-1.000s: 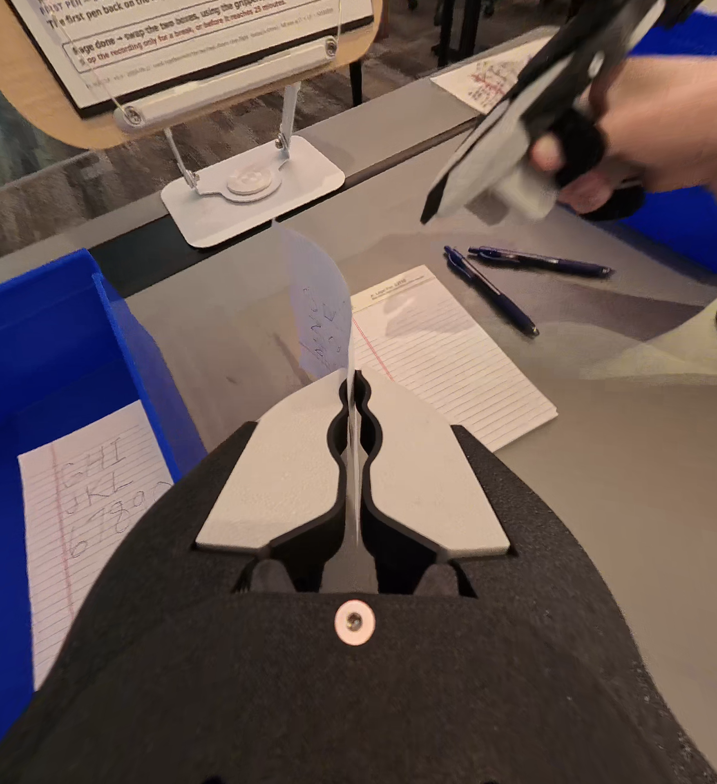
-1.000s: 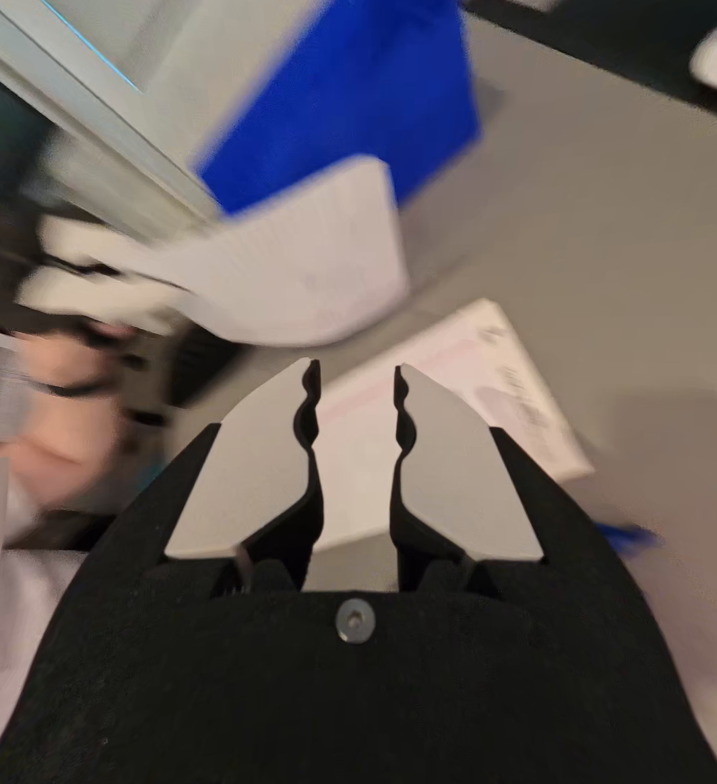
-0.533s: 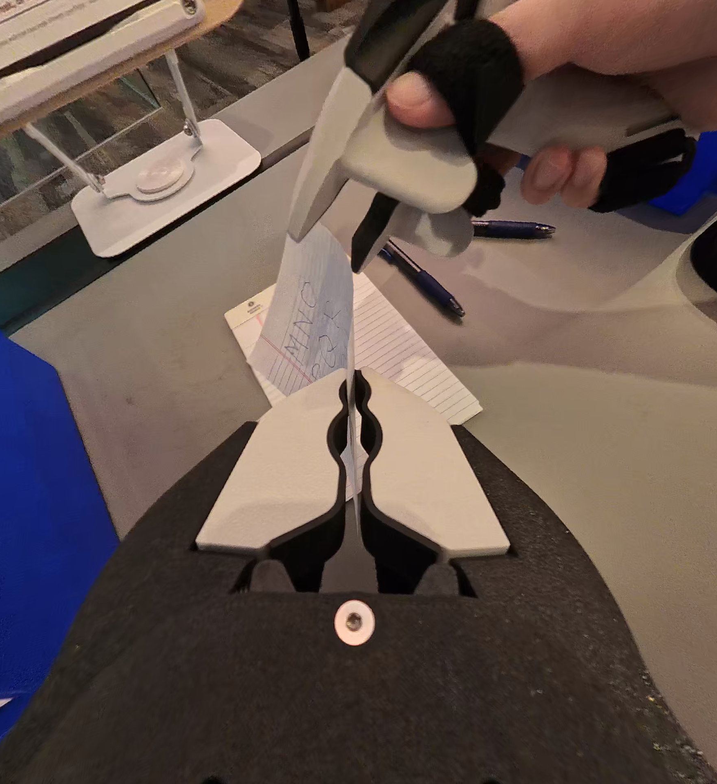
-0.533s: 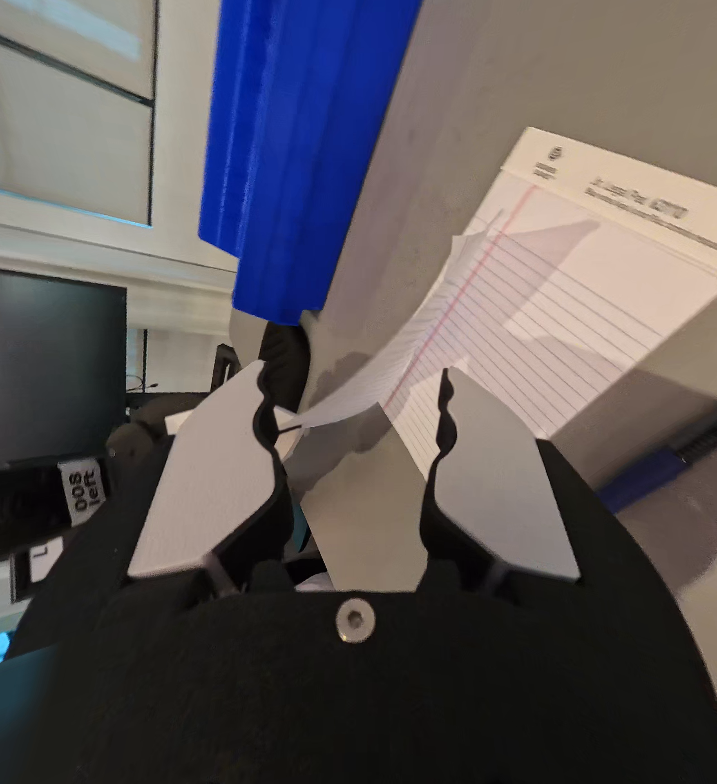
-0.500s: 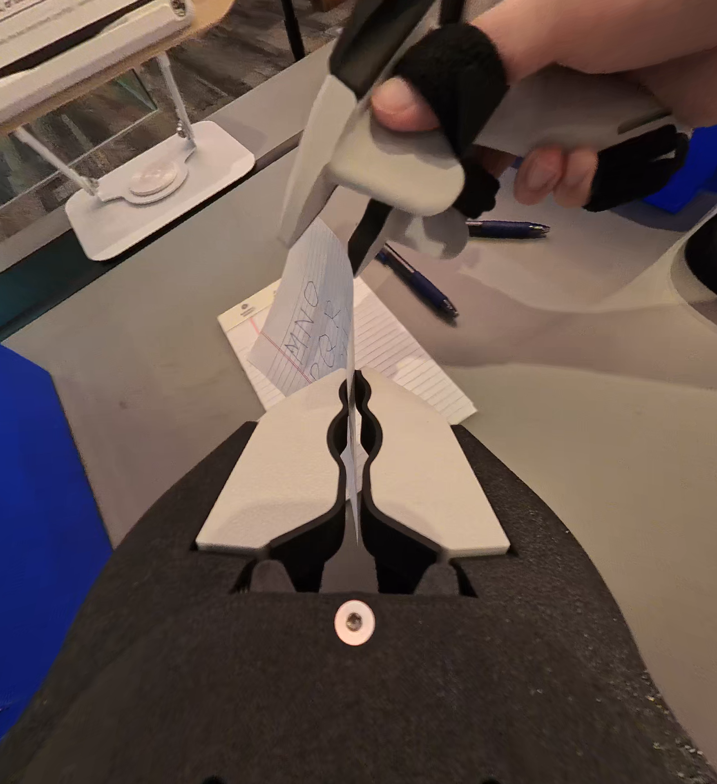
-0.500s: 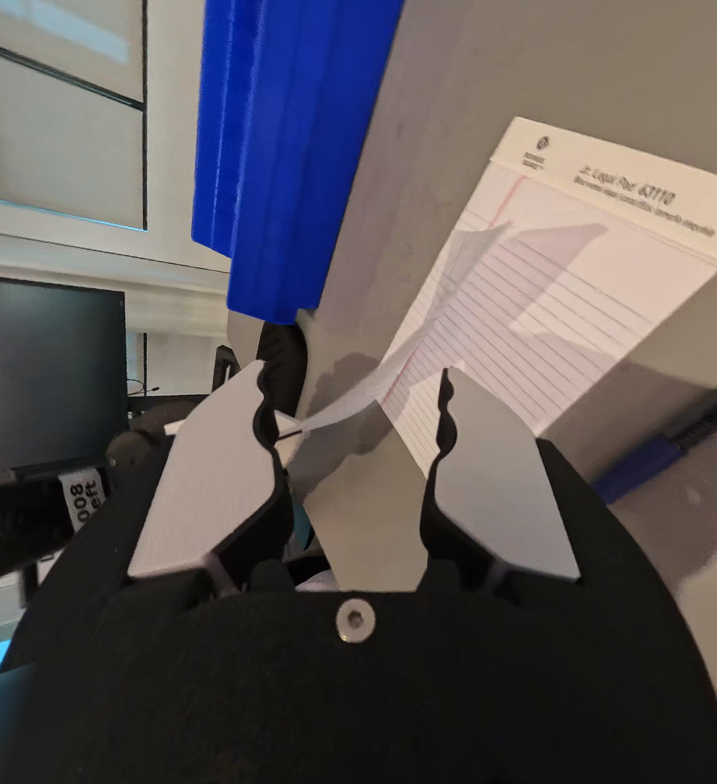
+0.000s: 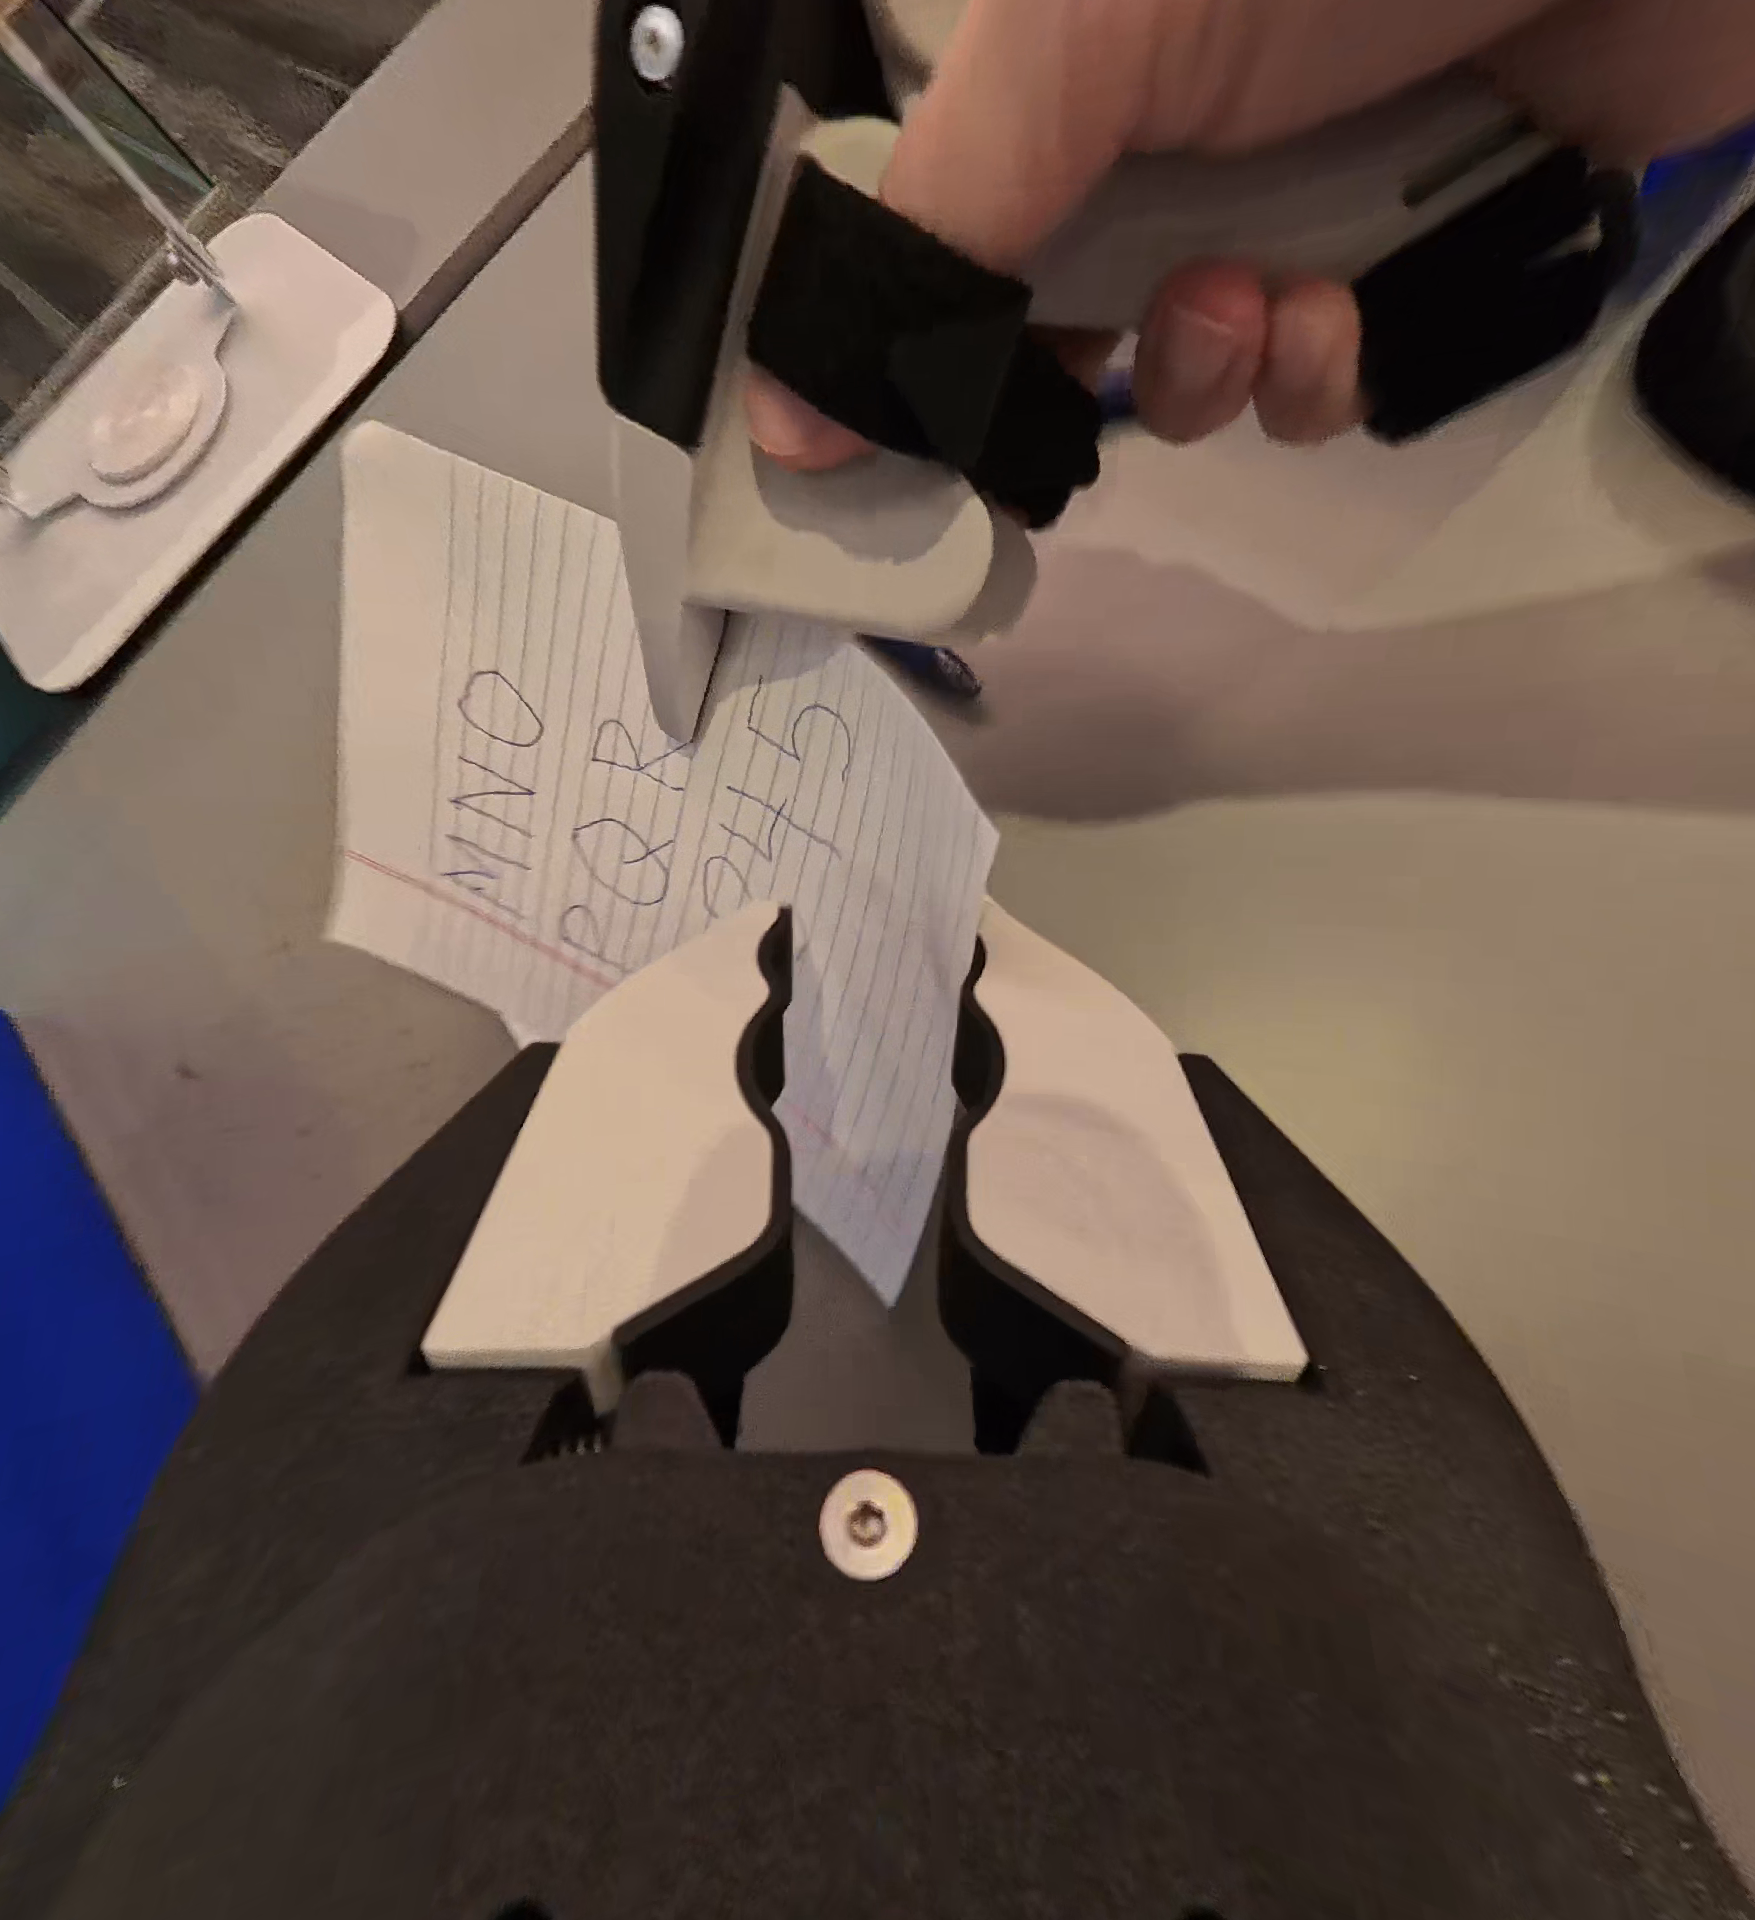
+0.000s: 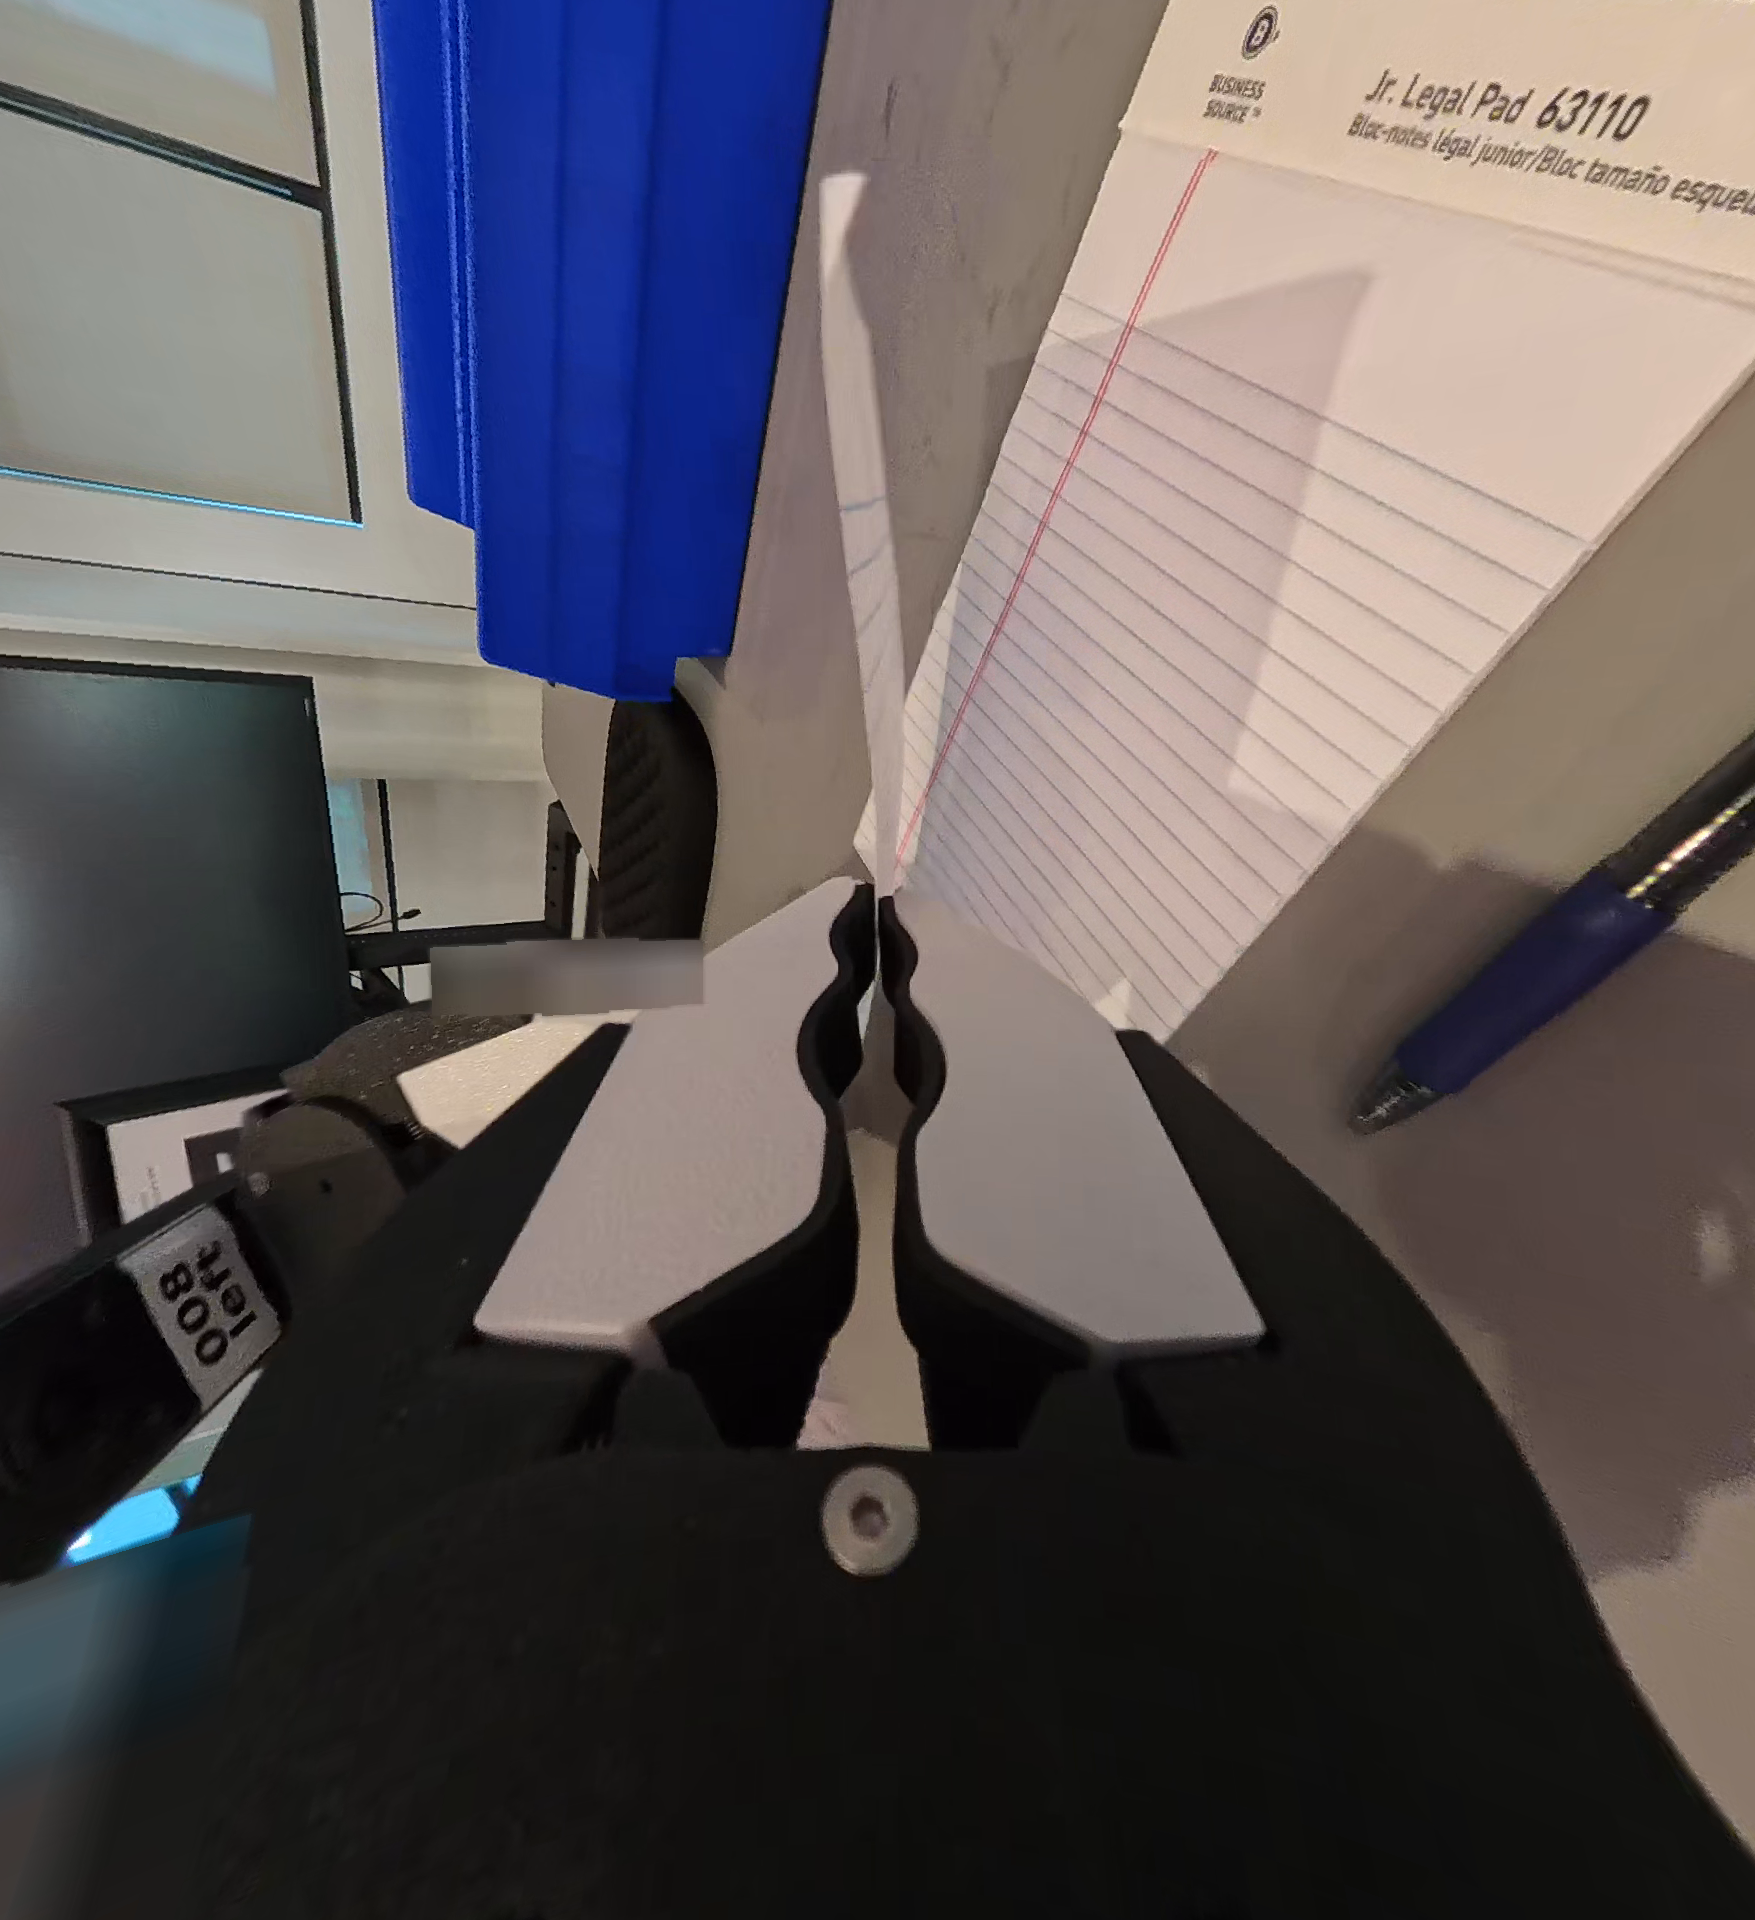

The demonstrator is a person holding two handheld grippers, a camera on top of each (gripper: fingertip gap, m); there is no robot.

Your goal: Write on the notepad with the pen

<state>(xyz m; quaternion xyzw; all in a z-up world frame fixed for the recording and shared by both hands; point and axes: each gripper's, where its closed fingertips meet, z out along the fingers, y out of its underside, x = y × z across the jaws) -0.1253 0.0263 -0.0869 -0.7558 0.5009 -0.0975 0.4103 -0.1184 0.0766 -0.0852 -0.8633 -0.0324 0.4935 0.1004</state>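
A torn-off lined sheet (image 7: 540, 790) with blue handwriting hangs in the air over the grey table. My right gripper (image 7: 691, 717) comes down from above and is shut on the sheet's upper part; in the right wrist view (image 8: 873, 904) its tips pinch the sheet (image 8: 857, 468), seen edge-on. My left gripper (image 7: 878, 935) is open, and the sheet's lower corner hangs loose between its fingers. The white lined notepad (image 8: 1268, 499) lies flat on the table beyond the sheet. A blue pen (image 8: 1559, 956) lies to its right; only the pen's tip (image 7: 940, 670) shows in the left wrist view.
A blue bin (image 7: 21, 1351) stands at the left, also in the right wrist view (image 8: 592, 312). A white stand base (image 7: 156, 436) sits at the table's far left edge. A hand (image 7: 1216, 156) holds the right gripper. A dark monitor (image 8: 104, 883) stands off the table. My hands' fingertips stand some 6 cm from each other. About 10 cm separates my right fingertips from the blue pen (image 8: 1559, 956).
My left gripper has opened and let go of the sheet. My right gripper has closed on the sheet's upper part. The sheet has swung to face the left camera.
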